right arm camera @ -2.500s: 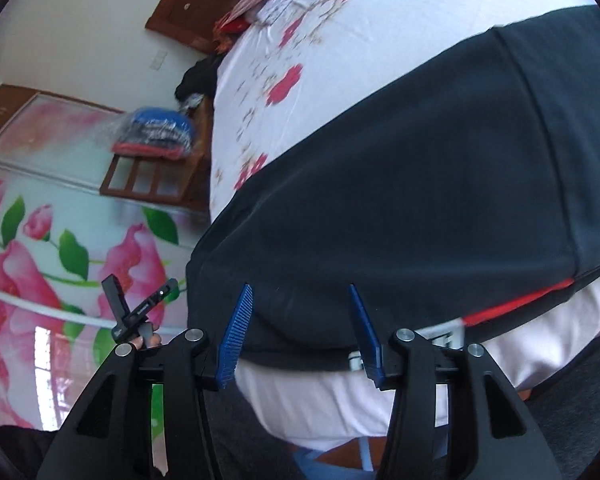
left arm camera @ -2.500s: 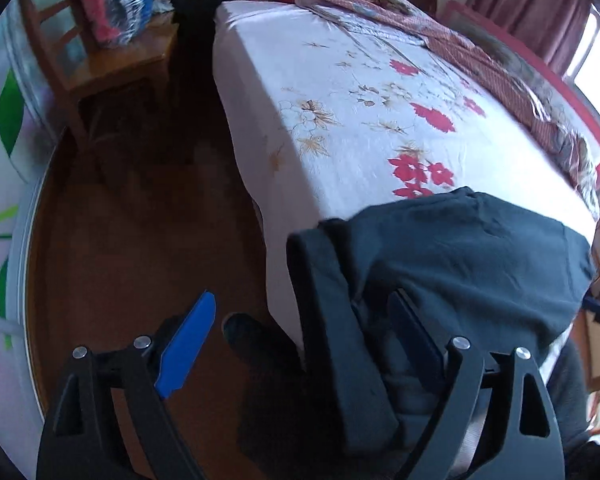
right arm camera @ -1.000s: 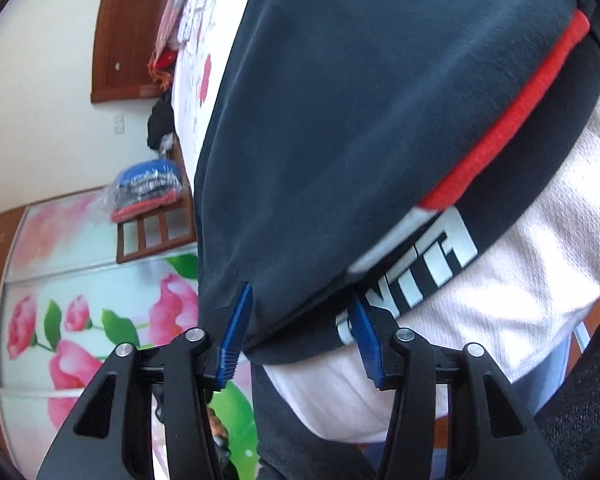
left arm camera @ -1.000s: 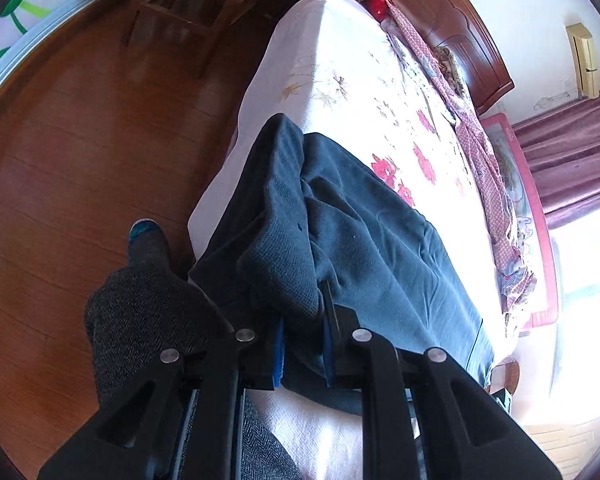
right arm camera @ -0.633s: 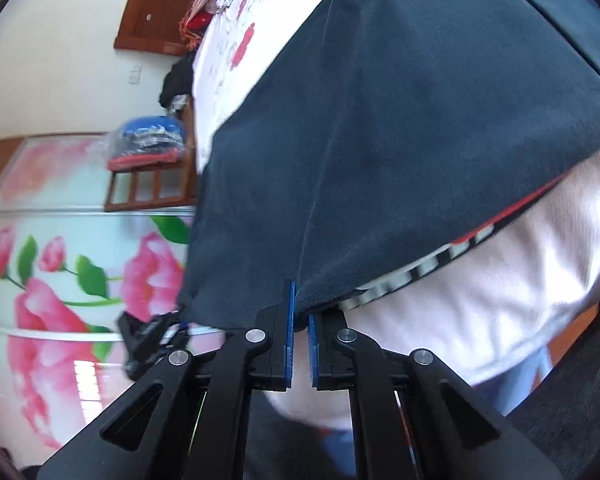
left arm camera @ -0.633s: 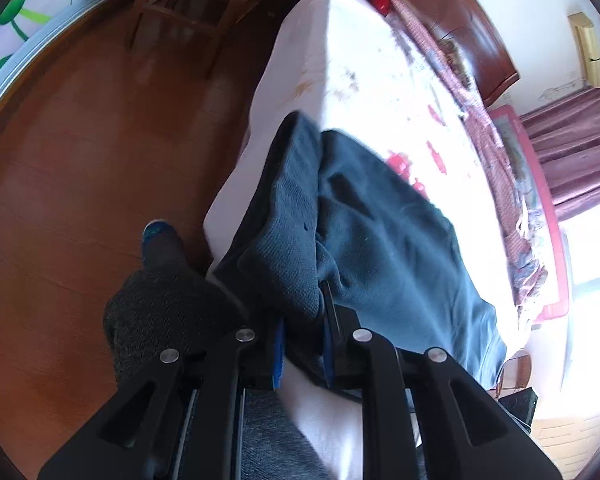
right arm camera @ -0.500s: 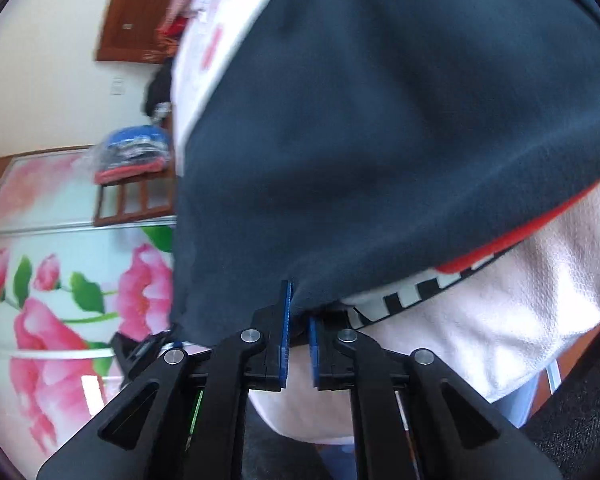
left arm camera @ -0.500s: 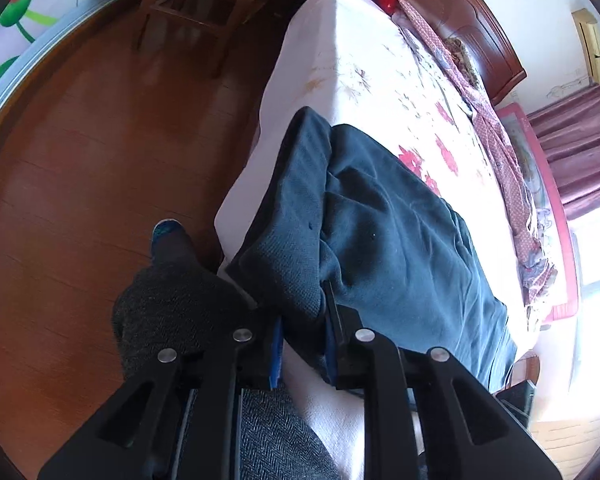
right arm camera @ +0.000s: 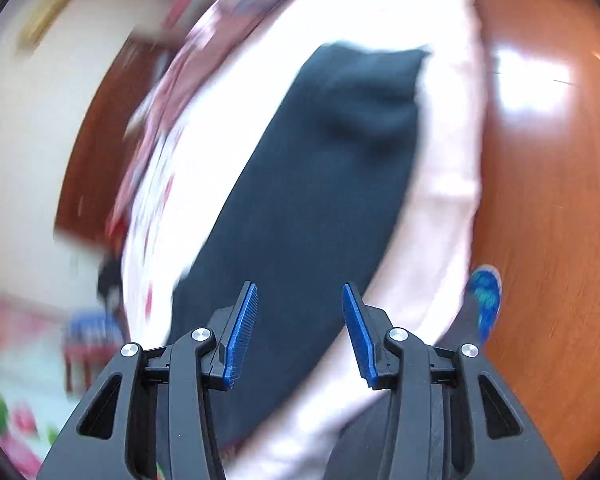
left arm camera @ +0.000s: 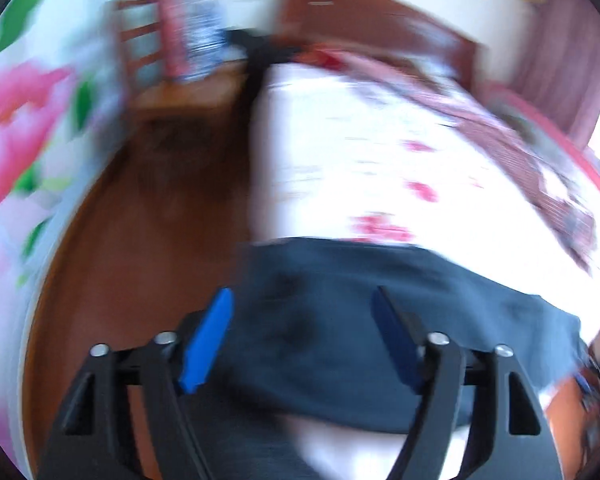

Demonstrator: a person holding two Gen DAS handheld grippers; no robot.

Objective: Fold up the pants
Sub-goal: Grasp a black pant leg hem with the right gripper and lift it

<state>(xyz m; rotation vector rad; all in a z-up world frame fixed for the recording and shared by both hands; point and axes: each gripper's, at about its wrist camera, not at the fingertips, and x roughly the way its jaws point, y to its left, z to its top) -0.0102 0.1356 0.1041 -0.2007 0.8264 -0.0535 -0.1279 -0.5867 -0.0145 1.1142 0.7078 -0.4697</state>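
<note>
Pretty blurry all round, but can still make out the dark pants [left arm camera: 380, 320] lying folded across the near end of the bed [left arm camera: 360, 152] — flowery white sheet underneath, wooden floor [left arm camera: 148, 240] off to the side. Left gripper [left arm camera: 304, 336] with its blue fingers [left arm camera: 206, 336] spread wide, nothing between them, hanging just over the near edge of the fabric. Same deal on the right gripper [right arm camera: 300, 336] — fingers [right arm camera: 240, 336] parted and empty above the pants [right arm camera: 320, 184], with a blue slipper [right arm camera: 485, 296] down on the floor beside the bed.
</note>
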